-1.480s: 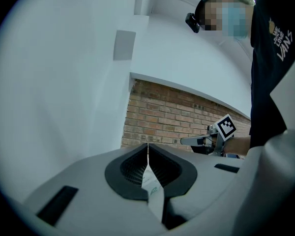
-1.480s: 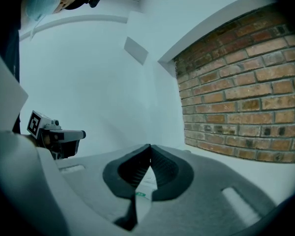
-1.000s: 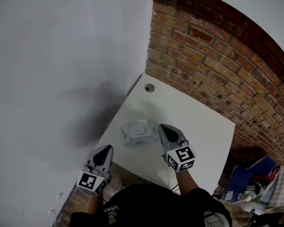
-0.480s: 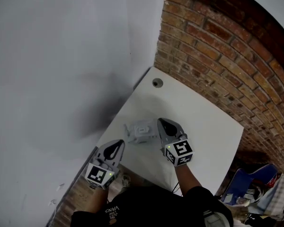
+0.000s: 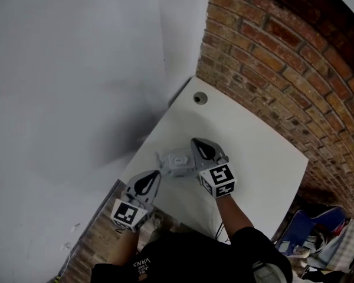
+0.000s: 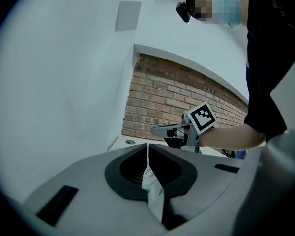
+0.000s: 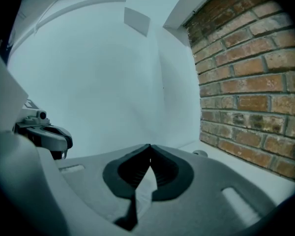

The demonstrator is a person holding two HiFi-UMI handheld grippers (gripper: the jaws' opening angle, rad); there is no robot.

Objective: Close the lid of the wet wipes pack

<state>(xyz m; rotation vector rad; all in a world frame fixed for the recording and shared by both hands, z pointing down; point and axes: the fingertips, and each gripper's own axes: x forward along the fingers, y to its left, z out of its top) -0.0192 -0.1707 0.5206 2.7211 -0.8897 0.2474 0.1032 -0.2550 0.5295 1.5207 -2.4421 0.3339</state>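
The left gripper (image 6: pixel 148 144) is seen clamped on a printed edge of the wet wipes pack (image 6: pixel 150 186) only in its own view; the right gripper (image 7: pixel 150 145) is held closed over the pack.

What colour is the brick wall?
Reddish-brown brick wall with pale mortar lines; the head view shows it best.

The table (image 5: pixel 253 152) is white, the brick wall (image 5: pixel 283 58) red-brown, the wet wipes pack (image 5: pixel 177 161) pale grey.

the wet wipes pack (image 5: pixel 177 163) is partly covered by the right gripper (image 5: pixel 196 143); its lid cannot be made out, being too small.
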